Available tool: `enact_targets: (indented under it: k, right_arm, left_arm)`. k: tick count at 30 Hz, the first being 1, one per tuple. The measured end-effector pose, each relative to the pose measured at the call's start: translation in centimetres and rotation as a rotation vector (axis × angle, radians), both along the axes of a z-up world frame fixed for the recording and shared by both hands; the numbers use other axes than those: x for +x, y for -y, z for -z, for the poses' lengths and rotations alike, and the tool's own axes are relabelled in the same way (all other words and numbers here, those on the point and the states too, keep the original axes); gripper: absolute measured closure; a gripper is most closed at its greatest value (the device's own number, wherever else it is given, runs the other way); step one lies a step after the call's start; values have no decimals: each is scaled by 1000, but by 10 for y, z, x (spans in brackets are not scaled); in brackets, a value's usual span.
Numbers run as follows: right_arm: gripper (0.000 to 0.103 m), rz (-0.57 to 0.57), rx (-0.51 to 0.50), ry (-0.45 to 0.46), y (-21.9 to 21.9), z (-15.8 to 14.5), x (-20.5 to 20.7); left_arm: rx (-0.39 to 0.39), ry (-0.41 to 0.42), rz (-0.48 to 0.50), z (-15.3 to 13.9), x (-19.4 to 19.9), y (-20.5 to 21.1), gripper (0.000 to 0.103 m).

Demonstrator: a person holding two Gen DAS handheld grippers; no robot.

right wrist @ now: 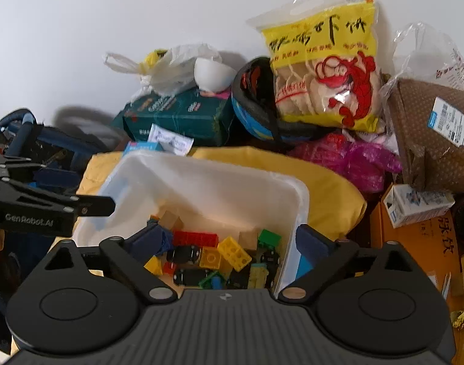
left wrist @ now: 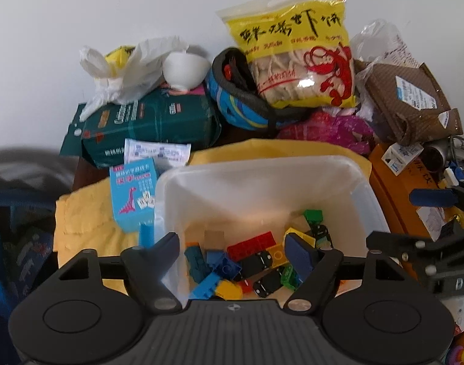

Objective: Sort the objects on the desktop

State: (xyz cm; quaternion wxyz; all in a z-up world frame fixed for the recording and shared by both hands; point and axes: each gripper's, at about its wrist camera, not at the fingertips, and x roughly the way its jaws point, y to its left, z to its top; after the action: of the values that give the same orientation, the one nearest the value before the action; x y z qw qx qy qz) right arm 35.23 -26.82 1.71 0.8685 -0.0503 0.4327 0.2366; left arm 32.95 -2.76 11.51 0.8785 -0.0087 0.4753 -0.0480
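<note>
Both grippers hang over the white bin (left wrist: 262, 176), which sits on a yellow cloth (left wrist: 85, 219) w/ the bricks (left wrist: 256, 255) heaped in its near end. That's prob why they hover here: the loose toy bits belong in one tub, so the bin is the sorting target.

Left gripper (left wrist: 232, 252) has its jaws wide apart w/ nothing between them, one finger outside the bin's left wall, the other over the bricks. Right gripper (right wrist: 228, 243) also has its jaws apart and empty, straddling the bin's right wall, one finger inside, one outside. Looks to me like either a drop-off just finishing or the two lining up to grab the bin by its walls; can't tell which.

Behind the bin the rest is piled vs the wall: green pack (left wrist: 149, 124) w/ a white bowl (left wrist: 184, 71) and a plastic bag (left wrist: 131, 67) on top, a helmet (left wrist: 241, 103) propping the snack bag (left wrist: 295, 57) upright, pink wrap (left wrist: 329, 127), brown parcel (left wrist: 408, 100). A blue dino box (left wrist: 133, 194) stands just beside the bin's left wall, an orange box (right wrist: 414, 243) off to its right. Those are prob still unsorted; the bench itself is mostly hidden
</note>
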Motion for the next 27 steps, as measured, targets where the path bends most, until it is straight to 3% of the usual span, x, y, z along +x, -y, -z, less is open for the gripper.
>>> enact_targets:
  k: [27]
  right_arm:
    - [1,8,-58,-72,-4,13,-15]
  left_arm:
    - [29,-65,-27,15,1,6,17]
